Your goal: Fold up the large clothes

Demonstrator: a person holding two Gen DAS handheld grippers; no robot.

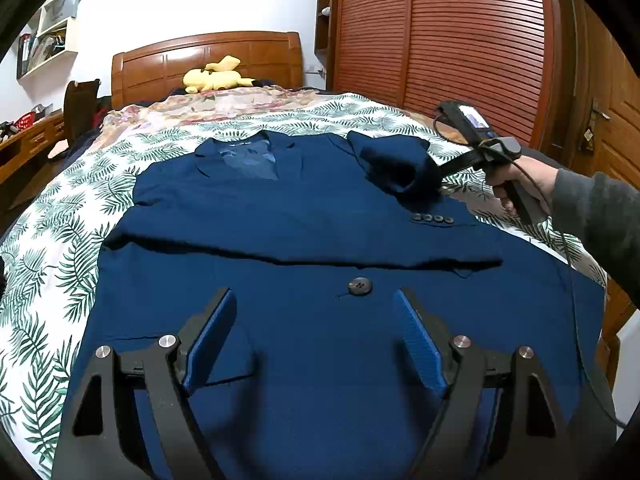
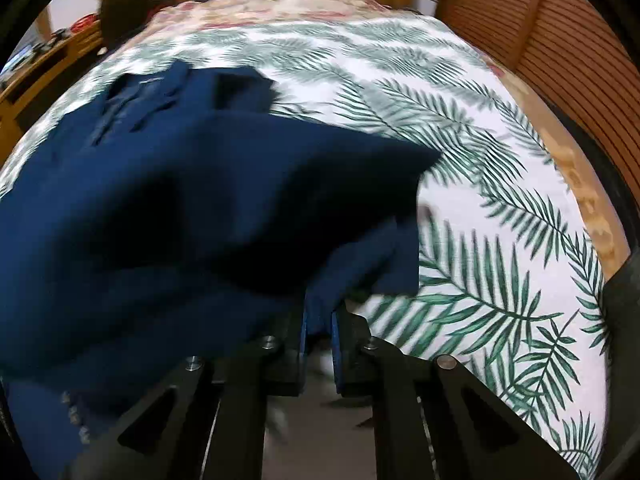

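Note:
A navy blue jacket lies face up on the bed, collar toward the headboard, with one sleeve folded across its chest. My left gripper hovers open over the jacket's lower front, just short of its black button, with nothing between its blue pads. My right gripper is shut on a bunched fold of the jacket near the right shoulder, and the cloth is lifted off the bed. In the left wrist view a hand holds that gripper at the jacket's far right; its fingertips are buried in the fabric.
The bedspread has a green palm-leaf print. A yellow plush toy sits by the wooden headboard. Slatted wardrobe doors stand along the right. A desk and wall shelves are on the left.

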